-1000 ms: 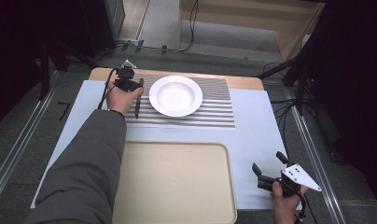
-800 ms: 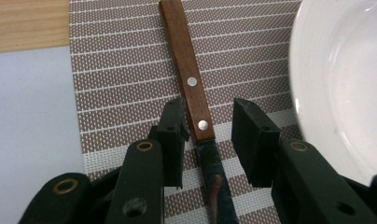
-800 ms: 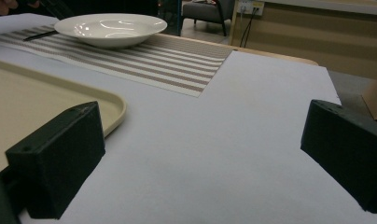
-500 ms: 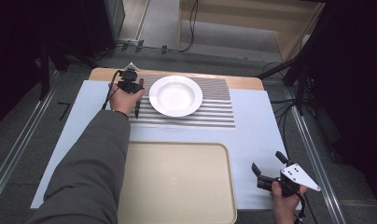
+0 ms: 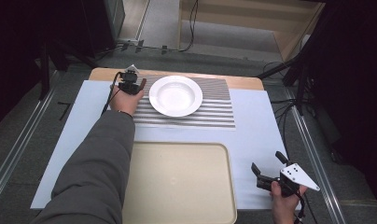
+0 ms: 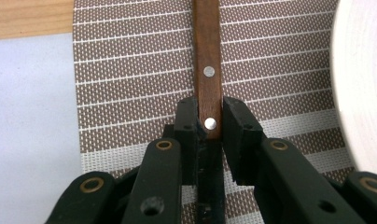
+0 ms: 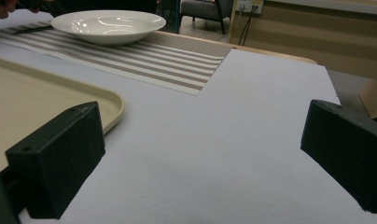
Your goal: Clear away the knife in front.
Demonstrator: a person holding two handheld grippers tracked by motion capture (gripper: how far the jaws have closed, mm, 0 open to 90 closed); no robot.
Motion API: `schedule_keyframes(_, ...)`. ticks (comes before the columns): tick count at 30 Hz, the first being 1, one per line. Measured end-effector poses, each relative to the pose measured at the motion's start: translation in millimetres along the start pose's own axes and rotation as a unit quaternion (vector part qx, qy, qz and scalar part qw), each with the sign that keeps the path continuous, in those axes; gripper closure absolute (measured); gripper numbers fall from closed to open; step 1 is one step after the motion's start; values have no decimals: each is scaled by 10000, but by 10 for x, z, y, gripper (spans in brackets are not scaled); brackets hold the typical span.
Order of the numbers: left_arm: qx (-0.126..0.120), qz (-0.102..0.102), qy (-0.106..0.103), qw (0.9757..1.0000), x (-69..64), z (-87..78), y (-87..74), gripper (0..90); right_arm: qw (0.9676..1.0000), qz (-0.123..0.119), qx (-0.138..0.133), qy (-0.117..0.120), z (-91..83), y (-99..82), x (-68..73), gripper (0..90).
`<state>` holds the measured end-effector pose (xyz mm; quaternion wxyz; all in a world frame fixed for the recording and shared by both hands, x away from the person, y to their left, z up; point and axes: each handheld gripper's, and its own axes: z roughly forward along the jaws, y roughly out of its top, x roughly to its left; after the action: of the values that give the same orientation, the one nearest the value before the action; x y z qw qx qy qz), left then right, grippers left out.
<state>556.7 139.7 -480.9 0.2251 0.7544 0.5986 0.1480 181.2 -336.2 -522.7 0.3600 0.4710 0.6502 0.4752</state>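
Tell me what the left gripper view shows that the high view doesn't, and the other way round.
Left gripper view adds: a close look at the wooden handle with its two metal rivets, gripped between the jaws of the left gripper, which have just been closing.
High view adds: the beige tray, the right gripper held open near the table's corner, and the person's grey sleeve.
Both share: the striped mat and the white plate.
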Motion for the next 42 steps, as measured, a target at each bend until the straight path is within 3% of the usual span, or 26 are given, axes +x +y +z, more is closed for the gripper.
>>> schedule_keyframes(8, -27, 124, 57, 9999, -18, -2, -15, 763, 10000, -30, 24, -17, 4, -1, 6, 0)
schedule_keyframes(13, -58, 330, 168, 9993, -50, -2, -28, 765, 10000, -23, 18, -21, 3, -1, 3, 0)
schedule_keyframes(21, -65, 310, 124, 9994, -36, -4, -28, 769, 10000, -8, 28, -31, 8, 0, 3, 0)
schedule_keyframes(26, -79, 350, 238, 9991, -73, -6, -32, 770, 10000, -14, 33, -38, 11, 1, 5, 0)
schedule_keyframes(34, -7, 313, 153, 9994, -19, -34, -22, 770, 10000, -11, 39, -49, 14, 3, 3, 0)
schedule_keyframes(42, -112, 339, 77, 9993, -9, -152, 3, 770, 10000, -33, 39, -48, 17, 3, 5, 0)
